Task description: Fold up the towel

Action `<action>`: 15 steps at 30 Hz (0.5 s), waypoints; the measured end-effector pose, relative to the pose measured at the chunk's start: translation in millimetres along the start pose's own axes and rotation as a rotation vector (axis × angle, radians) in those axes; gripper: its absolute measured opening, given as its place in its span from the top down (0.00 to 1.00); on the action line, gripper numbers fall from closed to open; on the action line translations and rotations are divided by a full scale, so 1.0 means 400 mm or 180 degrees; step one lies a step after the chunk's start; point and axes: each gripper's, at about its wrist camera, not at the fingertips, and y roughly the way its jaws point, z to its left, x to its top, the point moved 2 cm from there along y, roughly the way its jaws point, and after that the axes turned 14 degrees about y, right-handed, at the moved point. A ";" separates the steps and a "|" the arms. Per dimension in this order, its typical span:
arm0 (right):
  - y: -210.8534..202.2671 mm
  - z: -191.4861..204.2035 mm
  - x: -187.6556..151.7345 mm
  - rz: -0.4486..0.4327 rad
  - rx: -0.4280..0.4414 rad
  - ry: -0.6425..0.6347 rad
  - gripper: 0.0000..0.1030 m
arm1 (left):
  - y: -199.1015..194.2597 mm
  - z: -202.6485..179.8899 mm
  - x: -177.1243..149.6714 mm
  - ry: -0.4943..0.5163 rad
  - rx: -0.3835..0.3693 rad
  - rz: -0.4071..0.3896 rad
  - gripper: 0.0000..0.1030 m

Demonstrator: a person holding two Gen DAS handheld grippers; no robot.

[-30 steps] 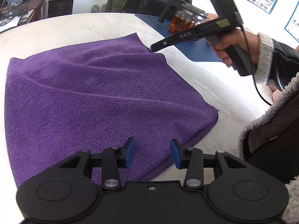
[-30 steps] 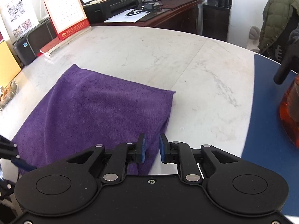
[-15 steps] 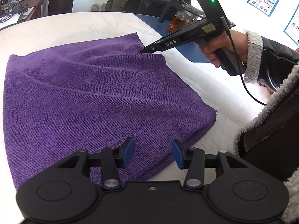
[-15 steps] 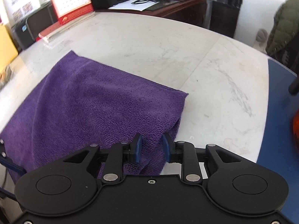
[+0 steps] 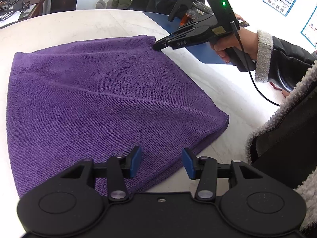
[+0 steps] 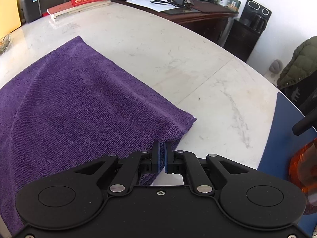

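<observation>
Jaws of the right gripper (image 6: 162, 156), apart a second ago, have now clamped on the purple towel (image 6: 75, 103) at its far right corner; left gripper (image 5: 162, 163) jaws stay apart above the near edge, on the counter (image 6: 178, 63): fold can begin

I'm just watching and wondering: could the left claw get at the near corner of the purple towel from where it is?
Probably yes. The left claw hangs open just above the purple towel, its near corner lies bare to one side, and the right claw is busy at the far corner.
</observation>
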 end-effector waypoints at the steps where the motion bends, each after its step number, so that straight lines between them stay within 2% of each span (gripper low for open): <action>1: -0.008 -0.004 0.000 -0.0016 -0.0025 0.0046 0.92 | 0.000 -0.001 0.001 0.0012 0.0007 0.0017 0.58; 3: -0.037 -0.015 -0.004 -0.0096 -0.0004 0.0181 0.88 | -0.001 -0.003 0.003 0.0018 0.0022 0.0046 0.58; 6: -0.104 -0.012 -0.027 -0.0216 0.0255 0.0325 0.87 | -0.005 -0.002 0.005 0.0004 0.0059 0.0062 0.58; 10: -0.134 0.053 -0.088 -0.0076 0.0585 0.0124 0.87 | -0.006 0.001 -0.004 0.0023 0.0080 0.0092 0.58; 14: -0.119 0.100 -0.155 0.0161 0.0578 -0.0126 0.87 | -0.015 -0.008 -0.019 0.0041 0.0109 0.0114 0.58; 15: -0.123 0.104 -0.168 0.0123 0.0537 -0.0179 0.87 | -0.019 -0.011 -0.024 0.0039 0.0121 0.0121 0.58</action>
